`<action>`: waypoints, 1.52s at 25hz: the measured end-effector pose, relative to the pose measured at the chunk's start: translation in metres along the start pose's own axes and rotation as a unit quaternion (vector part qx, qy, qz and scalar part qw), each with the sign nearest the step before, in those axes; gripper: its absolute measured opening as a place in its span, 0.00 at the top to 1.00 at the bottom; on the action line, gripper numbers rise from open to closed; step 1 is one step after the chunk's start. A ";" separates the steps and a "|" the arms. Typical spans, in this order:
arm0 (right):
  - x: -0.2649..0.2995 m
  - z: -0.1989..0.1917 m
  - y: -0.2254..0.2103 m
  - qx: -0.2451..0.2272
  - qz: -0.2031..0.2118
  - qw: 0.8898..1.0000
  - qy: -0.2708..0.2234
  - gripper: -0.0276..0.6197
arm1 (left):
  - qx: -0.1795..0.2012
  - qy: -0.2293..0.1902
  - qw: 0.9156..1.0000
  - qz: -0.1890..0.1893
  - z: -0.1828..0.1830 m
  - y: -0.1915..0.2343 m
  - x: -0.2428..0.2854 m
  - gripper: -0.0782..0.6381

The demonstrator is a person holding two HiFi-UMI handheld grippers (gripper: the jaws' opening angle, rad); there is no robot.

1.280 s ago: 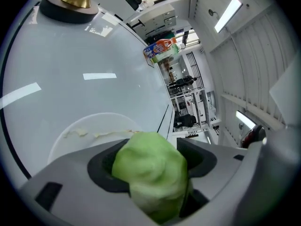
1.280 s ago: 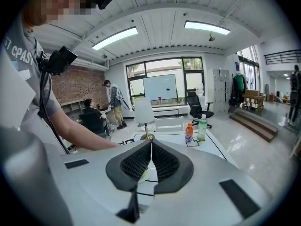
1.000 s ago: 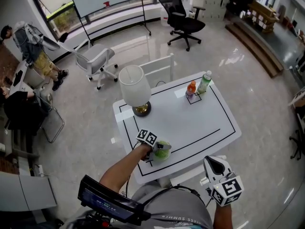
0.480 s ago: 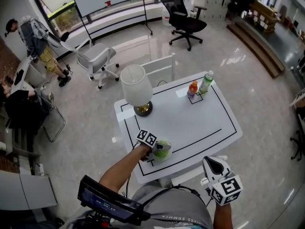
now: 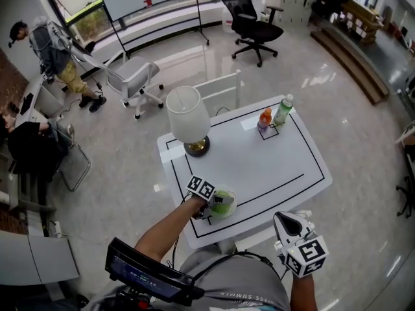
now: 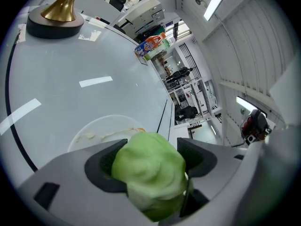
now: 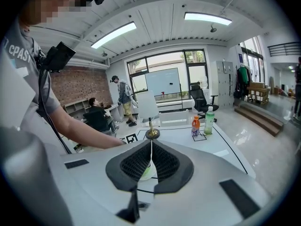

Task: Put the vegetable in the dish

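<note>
Left gripper (image 6: 151, 155) clamps rounded vegetable (image 6: 146, 175) over dish (image 6: 91, 132)

The table (image 5: 259, 164) looks smooth and glossy, the lamp stem (image 6: 66, 6) polished metal, the vegetable (image 6: 150, 168) matt.

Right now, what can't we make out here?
- Left gripper view: the near part of the dish is hidden behind the vegetable and the left gripper. Whether the vegetable touches the dish cannot be told.
- Right gripper view: the right gripper, shut, covers most of the dish.
- Left gripper view: the lamp shade is cut off by the top edge.
</note>
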State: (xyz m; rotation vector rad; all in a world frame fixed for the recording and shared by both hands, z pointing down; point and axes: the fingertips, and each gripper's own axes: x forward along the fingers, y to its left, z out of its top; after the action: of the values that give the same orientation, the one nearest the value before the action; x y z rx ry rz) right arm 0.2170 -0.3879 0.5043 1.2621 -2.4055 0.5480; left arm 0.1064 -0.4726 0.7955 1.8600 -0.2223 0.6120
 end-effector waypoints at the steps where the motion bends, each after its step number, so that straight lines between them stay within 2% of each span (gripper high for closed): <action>1: 0.001 -0.001 0.000 0.001 0.000 1.000 0.001 0.94 | 0.003 0.002 1.000 0.001 -0.001 0.000 0.000 0.45; 20: 0.015 -0.018 0.000 0.015 0.011 0.999 0.029 0.94 | 0.030 0.001 0.999 0.012 0.002 0.000 -0.003 0.43; 32: 0.019 -0.029 0.006 0.019 0.014 0.999 0.040 0.95 | 0.059 -0.027 0.998 0.017 0.001 0.000 -0.011 0.43; 38: 0.021 -0.035 0.009 0.023 0.014 0.999 0.044 0.94 | 0.060 -0.040 0.997 0.020 0.001 0.003 -0.014 0.43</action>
State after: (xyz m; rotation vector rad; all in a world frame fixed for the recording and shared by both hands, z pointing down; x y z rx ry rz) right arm 0.2029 -0.3801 0.5434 1.1996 -2.3528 0.6570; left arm 0.0938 -0.4769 0.7903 2.0020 -0.2816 0.5897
